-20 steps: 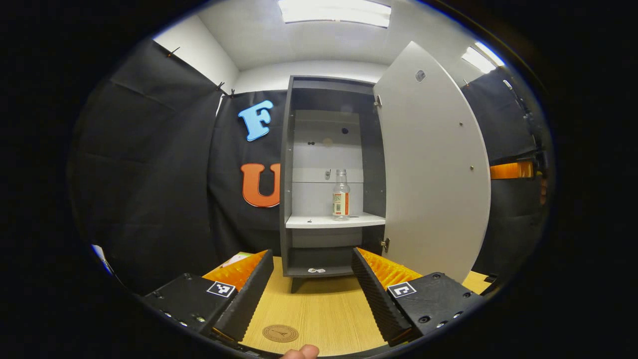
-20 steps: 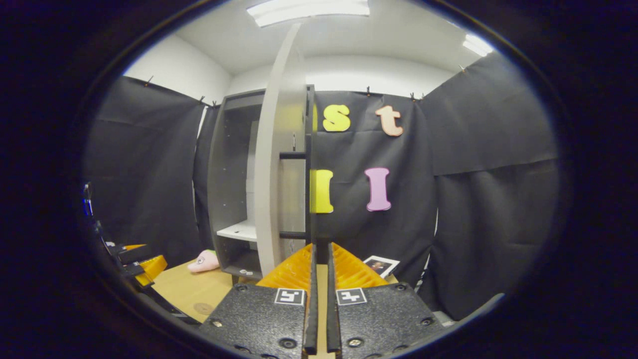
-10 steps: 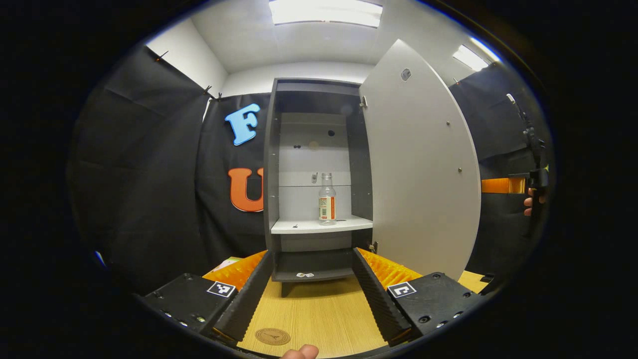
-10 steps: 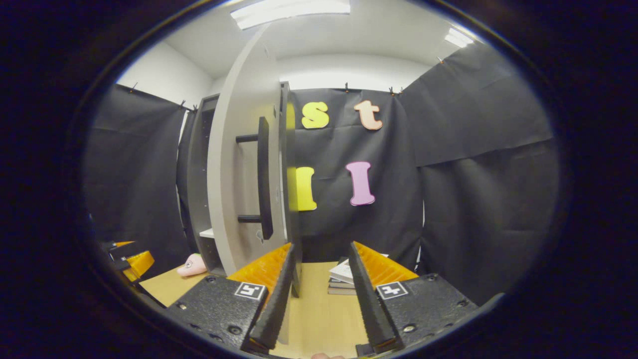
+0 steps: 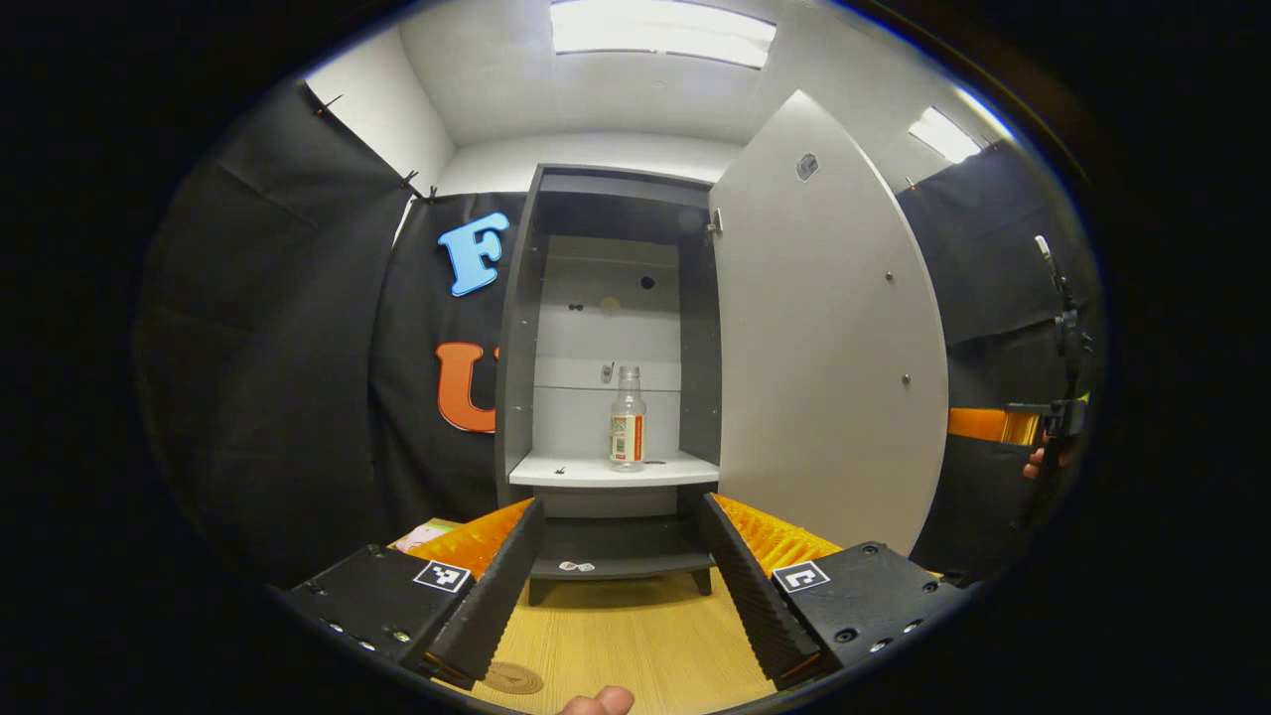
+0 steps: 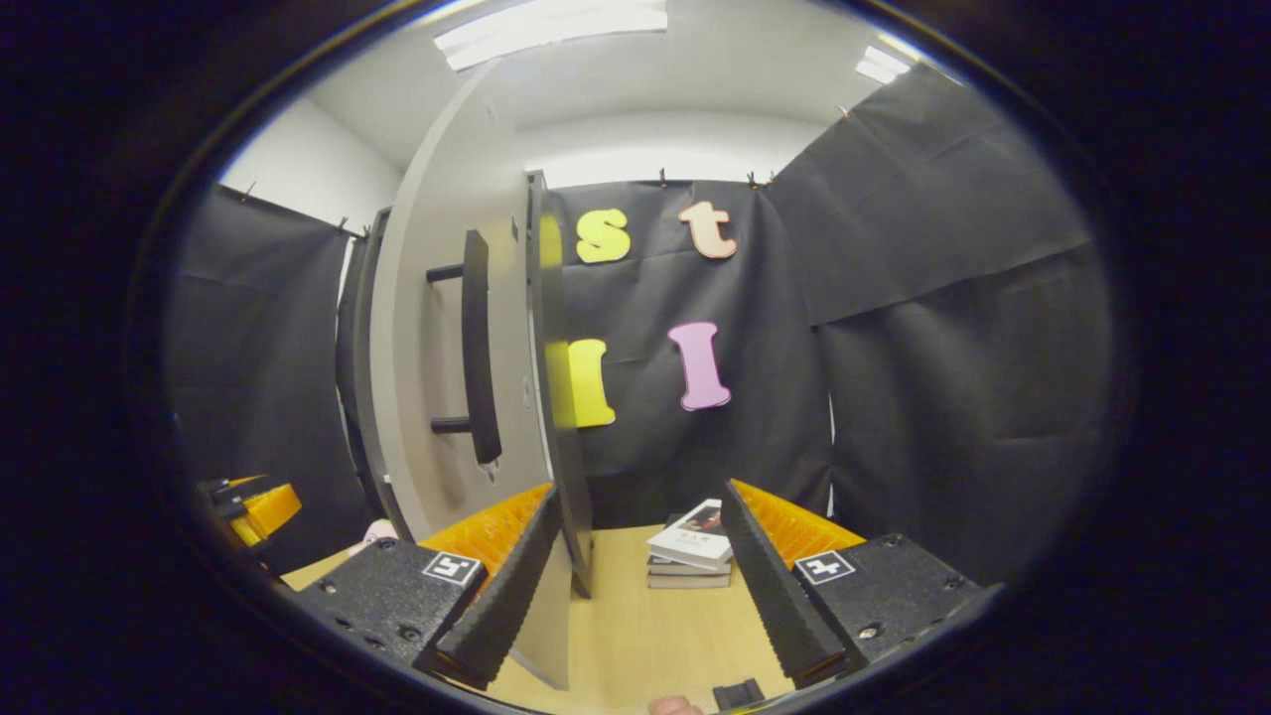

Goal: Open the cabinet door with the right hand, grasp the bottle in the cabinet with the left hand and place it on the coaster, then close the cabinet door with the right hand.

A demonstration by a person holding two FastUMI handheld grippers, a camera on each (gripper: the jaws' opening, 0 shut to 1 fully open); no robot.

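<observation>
The left hand-held gripper [image 5: 614,586] hangs low over the worktop [image 5: 635,645] with its fingers well apart and empty, aimed at the open cabinet [image 5: 516,397]. The bottle [image 5: 628,430] stands upright on the cabinet's pale shelf [image 5: 566,471], near the front edge and a little right of centre, well apart from the gripper. It is clear plastic with a paper label and no cap that I can make out; it looks empty or nearly so, so I judge it light, easily tipped, smooth and somewhat squashy under pressure. The best hold is probably across the labelled body at mid-height, where the wall is straight and the label offers some grip, rather than the narrow neck. The coaster [image 5: 513,678] lies on the worktop just below the left finger. The door [image 5: 824,357] stands swung wide to the right. The right hand-held gripper [image 6: 635,581] is also apart and empty, pointing past the door's edge toward a stack of books [image 6: 690,556], with the door handle [image 6: 479,348] up to its left. Compared with a second ago, the right gripper's fingers, then together, have spread and drawn off the handle, the door has swung further open, and the left gripper's view has shifted so the bottle sits lower and more central.
</observation>
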